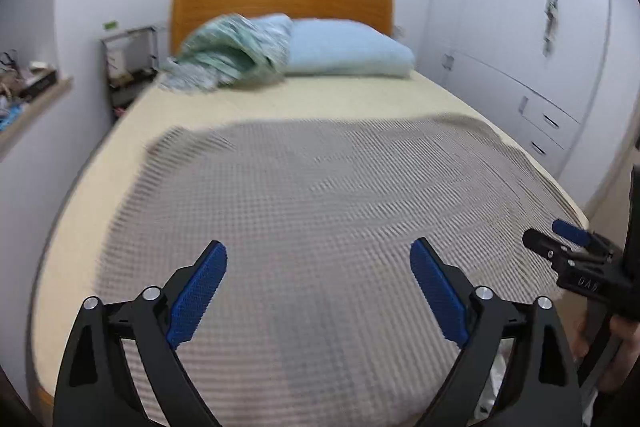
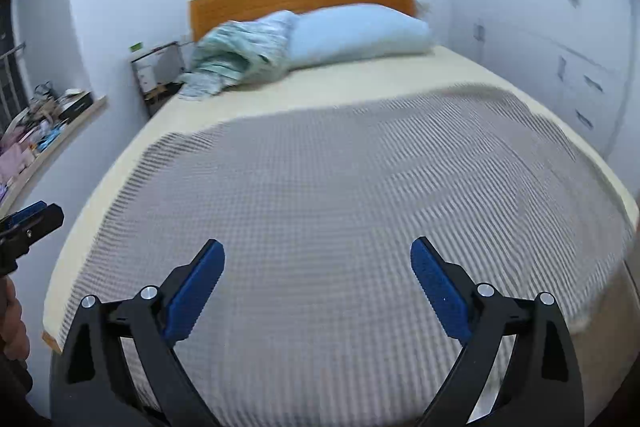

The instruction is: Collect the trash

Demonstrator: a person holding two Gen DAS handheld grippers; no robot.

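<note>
Both the left claw (image 1: 318, 291) and right claw (image 2: 318, 289) hang spread and empty over the bed's grey blanket (image 1: 312, 211); no trash or bin shows.

My grippers' blue pads (image 1: 198, 297) look bumpy. The grey blanket (image 1: 320, 219) is waffly cloth; the far headboard (image 1: 280, 1) is shiny wood.

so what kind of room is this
A bedroom, most likely in a home: a bed with a wooden headboard, a light blue pillow and a grey textured blanket, plus a white built-in wardrobe along one side.
</note>
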